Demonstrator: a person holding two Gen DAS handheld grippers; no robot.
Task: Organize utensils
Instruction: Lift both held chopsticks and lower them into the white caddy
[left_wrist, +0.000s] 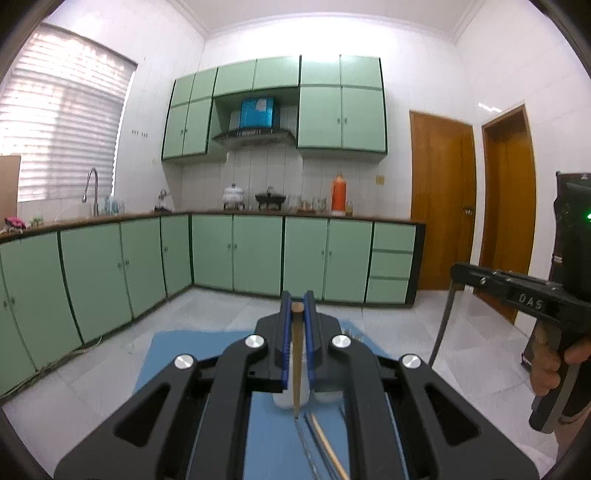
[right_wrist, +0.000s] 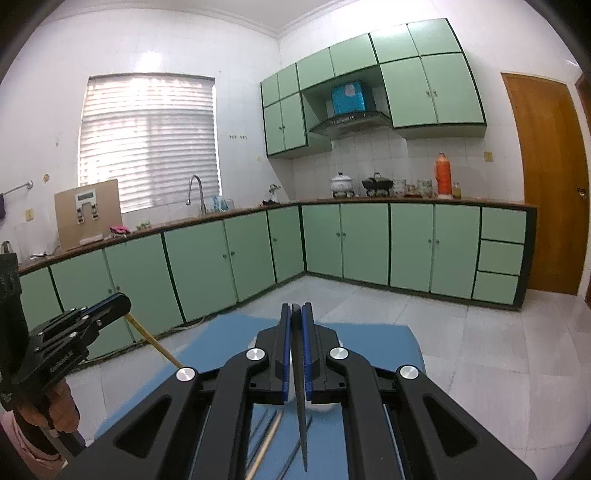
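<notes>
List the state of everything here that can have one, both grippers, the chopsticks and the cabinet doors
left gripper: shut on the wooden chopstick, tip pointing down
right gripper: shut on the dark chopstick, tip pointing down
loose chopsticks: lying flat on the blue mat
green cabinet doors: all closed
brown door: closed

The white cup (left_wrist: 291, 397) sits mostly hidden behind the left tongs (left_wrist: 297, 317).

You hold a tan wooden chopstick (left_wrist: 297, 365) upright at lower centre; a dark chopstick (right_wrist: 300, 398) likewise; loose chopsticks (right_wrist: 269, 439) lie below on blue.
</notes>
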